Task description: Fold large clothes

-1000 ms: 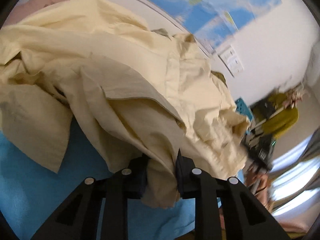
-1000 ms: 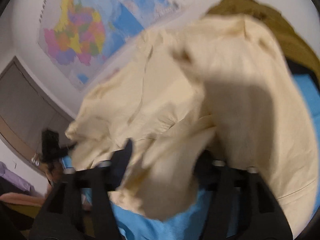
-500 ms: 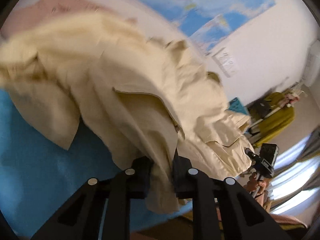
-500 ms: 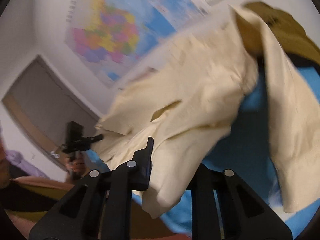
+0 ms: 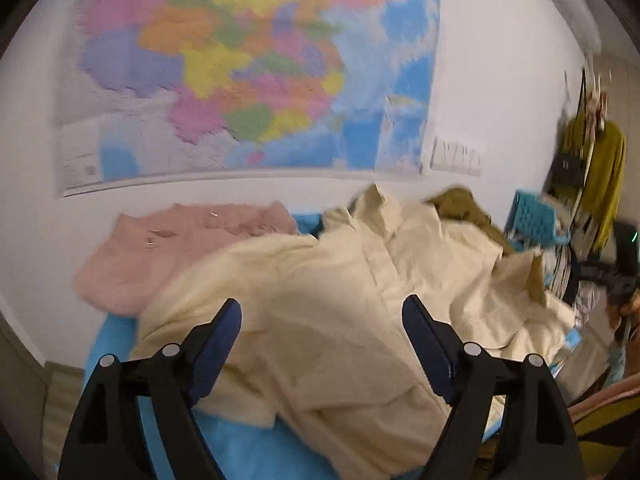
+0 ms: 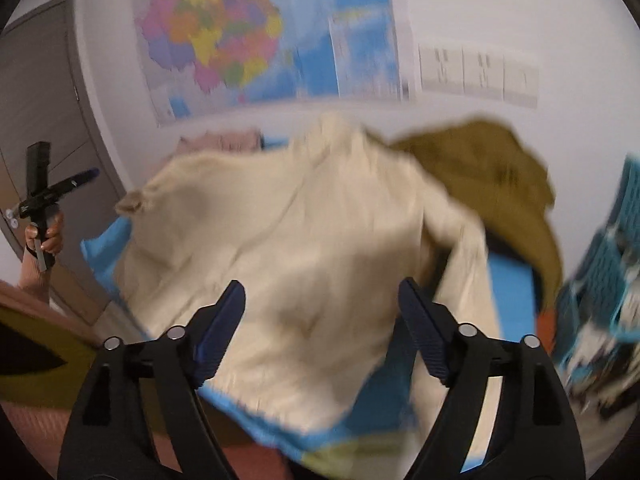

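While the cream shirt (image 5: pixel 360 300) is lying crumpled across the blue-covered surface (image 5: pixel 256 448), reaching from its near edge toward the far edge by the wall, both grippers are hovering above it with nothing pinched. The left gripper (image 5: pixel 322 320) is opening its jaws, the fabric showing below the gap but not pressed by the pads; the right gripper (image 6: pixel 322 300) is opening likewise (its view is badly blurred). A pink garment (image 5: pixel 172 248) is sitting at the far left corner, an olive garment (image 6: pixel 500 172) at the far right, both touching the shirt. A map (image 5: pixel 248 80) is hanging on the wall behind.
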`<state>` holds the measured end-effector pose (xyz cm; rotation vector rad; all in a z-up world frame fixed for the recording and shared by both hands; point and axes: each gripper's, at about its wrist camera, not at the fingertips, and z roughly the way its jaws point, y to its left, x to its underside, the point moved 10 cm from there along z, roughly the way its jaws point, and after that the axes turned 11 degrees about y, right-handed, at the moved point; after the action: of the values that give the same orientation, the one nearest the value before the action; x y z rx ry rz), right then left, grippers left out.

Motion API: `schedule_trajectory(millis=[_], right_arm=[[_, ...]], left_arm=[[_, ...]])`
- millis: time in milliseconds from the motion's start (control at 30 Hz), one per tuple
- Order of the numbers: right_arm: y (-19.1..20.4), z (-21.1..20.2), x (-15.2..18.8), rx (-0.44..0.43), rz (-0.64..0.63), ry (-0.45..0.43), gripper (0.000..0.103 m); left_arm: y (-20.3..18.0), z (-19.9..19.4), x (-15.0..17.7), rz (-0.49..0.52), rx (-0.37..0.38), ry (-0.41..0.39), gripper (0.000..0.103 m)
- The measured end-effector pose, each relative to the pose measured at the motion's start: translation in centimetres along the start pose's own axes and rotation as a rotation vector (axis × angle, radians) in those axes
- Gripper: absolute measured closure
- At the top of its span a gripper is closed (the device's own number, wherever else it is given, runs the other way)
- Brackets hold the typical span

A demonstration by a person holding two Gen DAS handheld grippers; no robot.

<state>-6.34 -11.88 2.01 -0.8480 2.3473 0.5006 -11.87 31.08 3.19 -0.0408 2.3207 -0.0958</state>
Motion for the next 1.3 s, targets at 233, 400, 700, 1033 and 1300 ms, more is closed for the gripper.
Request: schedule_trajectory(millis=[233, 400, 700, 1033, 1300], right_arm=[[1.0, 14.1, -8.8, 0.164, -0.13, 0.089, 0.023], [-0.4, 23.8, -11.8, 0.274, -0.198, 0.234, 0.047], [-1.5, 23.5, -17.3, 0.238, -0.171, 0.139, 0.101], [-4.9, 27.0, -19.1, 0.208, -0.039, 0.124, 0.102], [-5.4, 29.2, -20.4, 0.295, -0.091, 0.132, 0.102]], left_arm=[[-2.7, 16.8, -2.9, 0.204, -0.133, 0.238, 0.032], [-1.9, 24.3, -5.4, 0.245, -0.261, 0.316, 0.039], [1.6, 27.4, -10.3, 0.213, -0.302, 0.261, 0.049], [2.7, 27.0, -12.7, 0.156, -0.256, 0.195, 0.045], [-1.4, 26.0, -11.8, 0.188, -0.2, 0.186, 0.037]])
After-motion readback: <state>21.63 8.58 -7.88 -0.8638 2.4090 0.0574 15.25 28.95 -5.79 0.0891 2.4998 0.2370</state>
